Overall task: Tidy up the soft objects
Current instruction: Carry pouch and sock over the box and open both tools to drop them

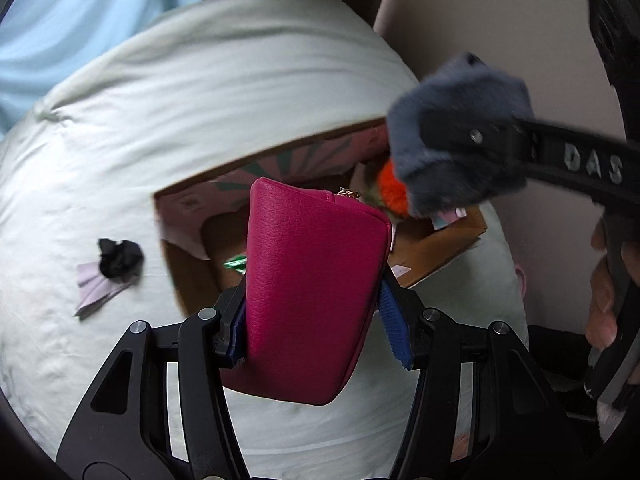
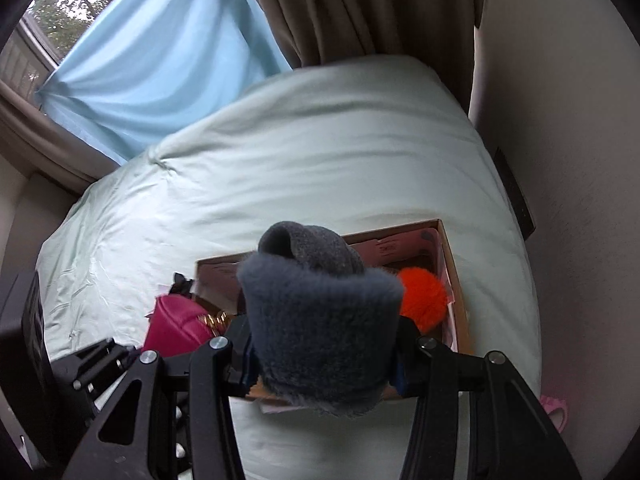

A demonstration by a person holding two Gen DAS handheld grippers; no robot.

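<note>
Magenta pouch (image 1: 312,292); grey furry slipper (image 2: 320,328); orange pompom (image 2: 424,298).

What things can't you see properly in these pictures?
- Cardboard box floor: right wrist view, hidden by the grey furry item in the right tool.
- Box's near side: left wrist view, covered by the pink pouch in the left tool.
- Orange pompom: partly hidden in both views.
- Green shiny thing in the box: too small to tell.
- Black scrap on the bed: unclear what it is.

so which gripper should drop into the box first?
Right, probably. The right gripper holds the grey furry item over the cardboard box, beside the orange pom-pom. The left gripper holds the pink pouch at the box's near edge.
</note>
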